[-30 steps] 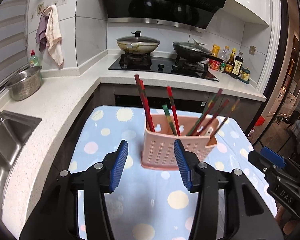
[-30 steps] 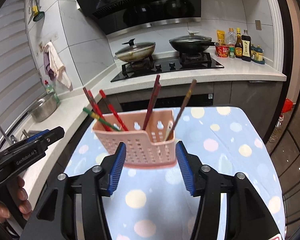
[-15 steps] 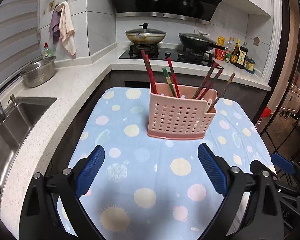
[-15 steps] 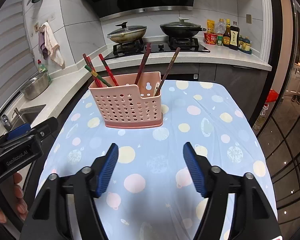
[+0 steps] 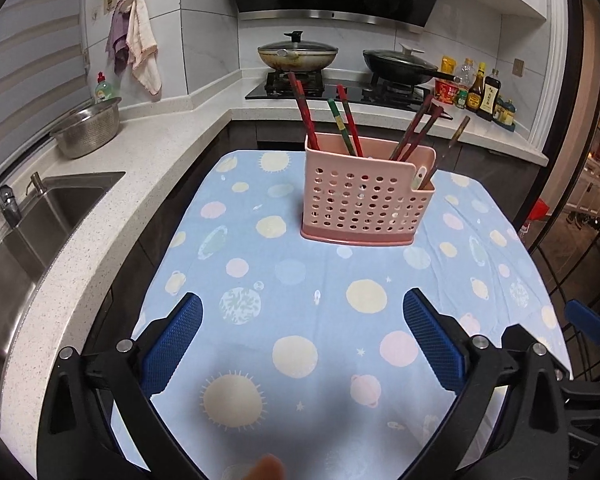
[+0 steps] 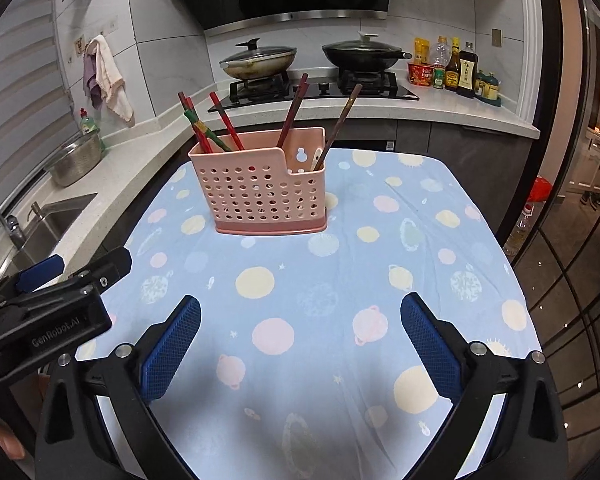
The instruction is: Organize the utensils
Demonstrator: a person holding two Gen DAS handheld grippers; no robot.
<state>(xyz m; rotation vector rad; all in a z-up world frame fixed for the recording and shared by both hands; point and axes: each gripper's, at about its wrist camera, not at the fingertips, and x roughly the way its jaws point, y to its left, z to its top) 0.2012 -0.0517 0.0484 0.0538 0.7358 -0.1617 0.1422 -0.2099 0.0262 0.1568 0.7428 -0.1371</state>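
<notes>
Left wrist view: the left gripper (image 5: pixel 302 344) is seen just opened wide, nothing between its fingers; likewise the right gripper (image 6: pixel 300 344). Farther off, the pink perforated plastic utensil holder (image 5: pixel 366 204) with red and green chopsticks (image 5: pixel 348 120) is set upright on the blue dotted worktop (image 5: pixel 292 280).

The right wrist view shows "GenRobot.AI" in pale letters along the black body of the left gripper (image 6: pixel 100 280). The sauce bottles (image 6: pixel 460 70) on the counter beside the stove carry labels, and the red tub (image 6: pixel 420 74) has print, but none of it can be read.
</notes>
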